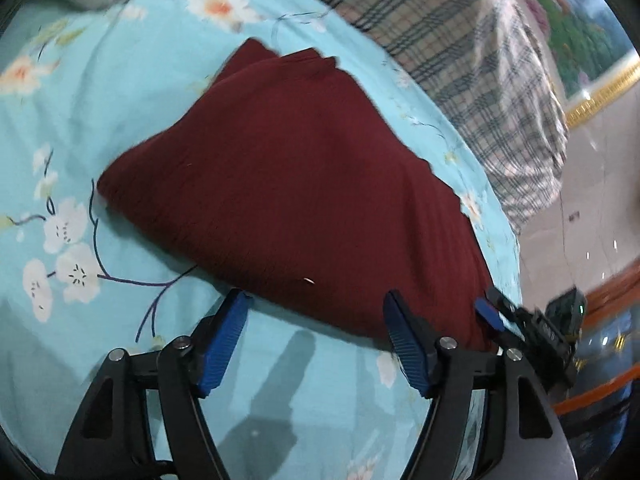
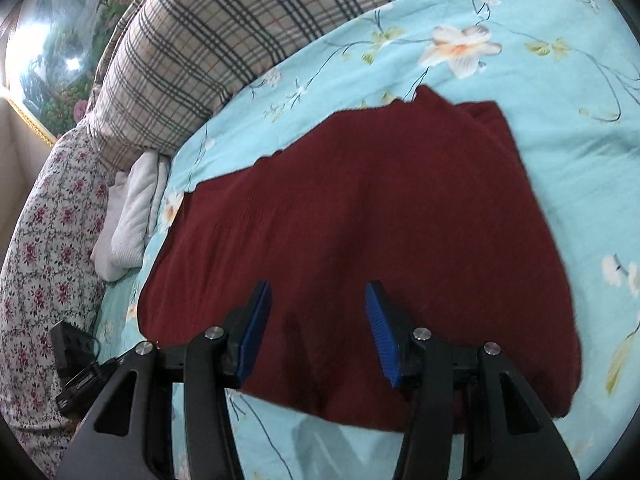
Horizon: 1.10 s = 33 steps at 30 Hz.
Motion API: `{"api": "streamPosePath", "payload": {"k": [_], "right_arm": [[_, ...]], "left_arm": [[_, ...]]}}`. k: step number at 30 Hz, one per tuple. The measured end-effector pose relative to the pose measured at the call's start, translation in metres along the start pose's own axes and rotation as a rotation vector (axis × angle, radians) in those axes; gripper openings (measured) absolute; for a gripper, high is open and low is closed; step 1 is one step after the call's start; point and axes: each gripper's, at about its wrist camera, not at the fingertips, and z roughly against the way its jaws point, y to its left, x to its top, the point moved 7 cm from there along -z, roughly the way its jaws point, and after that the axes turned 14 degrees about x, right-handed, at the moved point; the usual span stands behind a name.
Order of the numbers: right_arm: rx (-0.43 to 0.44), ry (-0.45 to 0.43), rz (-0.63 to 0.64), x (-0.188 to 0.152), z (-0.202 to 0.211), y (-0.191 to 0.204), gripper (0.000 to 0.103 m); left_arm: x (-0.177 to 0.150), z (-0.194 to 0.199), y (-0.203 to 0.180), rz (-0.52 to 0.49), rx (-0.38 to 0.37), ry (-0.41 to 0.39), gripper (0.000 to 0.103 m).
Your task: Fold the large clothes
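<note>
Left wrist view: left gripper [image 1: 316,304] wide open, holding nothing, tips at the near edge of the folded maroon garment [image 1: 288,184] lying ahead on the floral blue bedsheet [image 1: 80,112]. Right gripper [image 1: 490,304] visible to its right.

Right wrist view: right gripper [image 2: 318,294] wide open, empty, hovering over the garment's [image 2: 360,208] near part. Plaid pillow [image 2: 192,48] and white cloth [image 2: 136,208] ahead-left.

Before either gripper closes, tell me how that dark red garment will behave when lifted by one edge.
The dark red garment is probably floppy: it lies limp in folded layers, so the layers may slide apart. On the soft floral bedspread it would likely bunch if pushed.
</note>
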Motion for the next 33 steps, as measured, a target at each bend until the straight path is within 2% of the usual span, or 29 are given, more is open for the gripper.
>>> {"api": "streamPosePath", "payload": {"k": [5, 10, 16, 18, 21, 24, 26, 30, 33], "right_arm": [[0.0, 0.012, 0.005, -0.002, -0.005, 0.002, 0.05], [0.009, 0.022, 0.009, 0.0, -0.009, 0.006, 0.05], [0.038, 0.05, 0.084, 0.017, -0.04, 0.036, 0.041], [0.051, 0.068, 0.107, 0.023, -0.058, 0.048, 0.034], [0.062, 0.098, 0.142, 0.027, -0.082, 0.061, 0.029], [0.016, 0.171, 0.169, 0.02, -0.106, 0.06, 0.026], [-0.017, 0.22, 0.183, 0.013, -0.118, 0.055, 0.025], [-0.043, 0.252, 0.218, 0.008, -0.123, 0.053, 0.024], [-0.042, 0.26, 0.217, 0.006, -0.125, 0.051, 0.024]], "left_arm": [[0.022, -0.014, 0.007, 0.111, -0.042, -0.031, 0.074], [0.05, -0.024, 0.013, 0.171, -0.028, -0.09, 0.073], [0.064, -0.03, 0.015, 0.188, 0.018, -0.119, 0.059], [0.065, -0.031, 0.016, 0.189, 0.023, -0.121, 0.054], [0.067, -0.033, 0.019, 0.185, 0.03, -0.118, 0.041], [0.068, -0.035, 0.02, 0.174, 0.026, -0.113, 0.033], [0.07, -0.034, 0.017, 0.152, 0.023, -0.118, 0.023], [0.074, -0.026, 0.008, 0.105, 0.018, -0.142, 0.019], [0.077, -0.012, -0.008, 0.065, -0.018, -0.166, 0.017]]}}
